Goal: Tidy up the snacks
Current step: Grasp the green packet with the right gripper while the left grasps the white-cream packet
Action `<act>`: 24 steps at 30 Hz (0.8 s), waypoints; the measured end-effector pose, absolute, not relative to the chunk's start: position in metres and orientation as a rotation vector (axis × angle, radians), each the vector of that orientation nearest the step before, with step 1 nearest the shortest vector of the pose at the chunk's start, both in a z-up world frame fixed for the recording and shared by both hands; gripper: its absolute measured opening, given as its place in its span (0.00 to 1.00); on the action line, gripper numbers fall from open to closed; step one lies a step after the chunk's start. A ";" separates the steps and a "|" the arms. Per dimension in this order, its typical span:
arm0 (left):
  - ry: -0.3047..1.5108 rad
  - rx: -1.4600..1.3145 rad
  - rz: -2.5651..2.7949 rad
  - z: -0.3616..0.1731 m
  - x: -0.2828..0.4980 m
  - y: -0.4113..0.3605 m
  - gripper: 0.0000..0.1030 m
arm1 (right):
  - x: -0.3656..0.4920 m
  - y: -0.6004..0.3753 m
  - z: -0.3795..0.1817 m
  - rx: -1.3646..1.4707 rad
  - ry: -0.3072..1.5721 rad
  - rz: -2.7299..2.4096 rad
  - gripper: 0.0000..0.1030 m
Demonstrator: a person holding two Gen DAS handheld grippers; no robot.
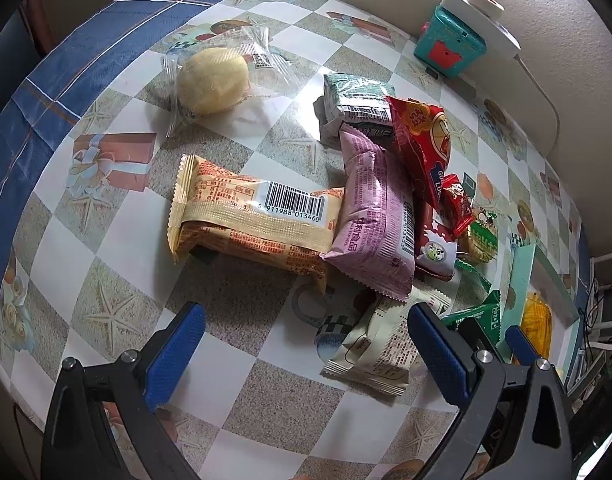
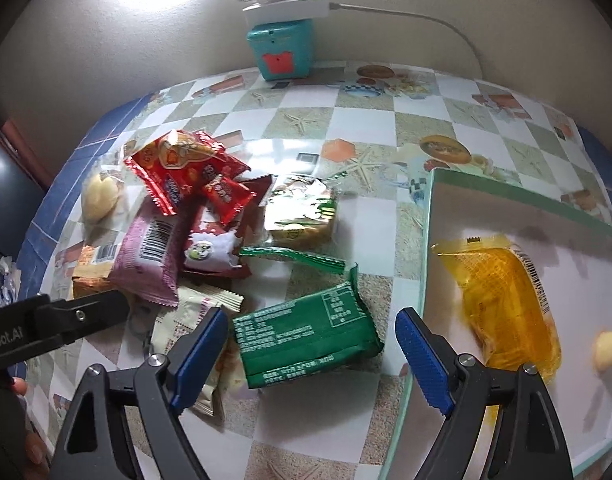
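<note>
Left wrist view, upper left: clear-wrapped round pastry (image 1: 211,80) lying alone, well apart from the heap. Centre: beige barcode pack (image 1: 253,216) flat on the checked tablecloth (image 1: 105,240), its right end touching the pink pack (image 1: 376,220). Right of that: red pouch (image 1: 424,148) leaning across the pile, cream sachet (image 1: 380,344) partly under the pink pack near lower centre. Left gripper (image 1: 306,354) released, jaws spread wide, nothing between them, hovering short of the beige pack. Risk there: closing across the seam fin instead of the body, then slip; or catching the pink pack's edge and dragging the heap. Right wrist view, left to centre: same pile, small red sweet (image 2: 225,196) perched on top, likely to roll off if anything under it gets pulled. Lower centre: green pack (image 2: 306,338) lying tilted, just ahead of the right gripper (image 2: 312,358), also released and empty, jaws straddling wider than the pack. Slight motion blur here, so exact clearance unclear. Risk: one finger pushing the pack sideways before the other lands, or crushing the contents. Right: white tray (image 2: 426,240) with green rim holding the orange packet (image 2: 506,304) and a pale piece at far right. Risk: clipping the tray wall on the carry, or dropping on top of the orange packet.
</note>
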State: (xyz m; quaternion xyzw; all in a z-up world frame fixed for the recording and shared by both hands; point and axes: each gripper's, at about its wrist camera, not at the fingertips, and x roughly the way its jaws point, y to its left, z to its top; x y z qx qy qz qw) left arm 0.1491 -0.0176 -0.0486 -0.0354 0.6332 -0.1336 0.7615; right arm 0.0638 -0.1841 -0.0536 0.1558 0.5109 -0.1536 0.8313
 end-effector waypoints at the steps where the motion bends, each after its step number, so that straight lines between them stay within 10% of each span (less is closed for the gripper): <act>1: 1.378 -0.076 -0.292 -0.048 0.149 -0.018 0.98 | 0.064 -0.185 -0.054 0.337 1.084 -0.324 0.85; 24: 1.411 -0.003 -0.405 -0.054 0.137 -0.059 0.98 | 0.059 -0.170 -0.058 0.233 1.138 -0.268 0.74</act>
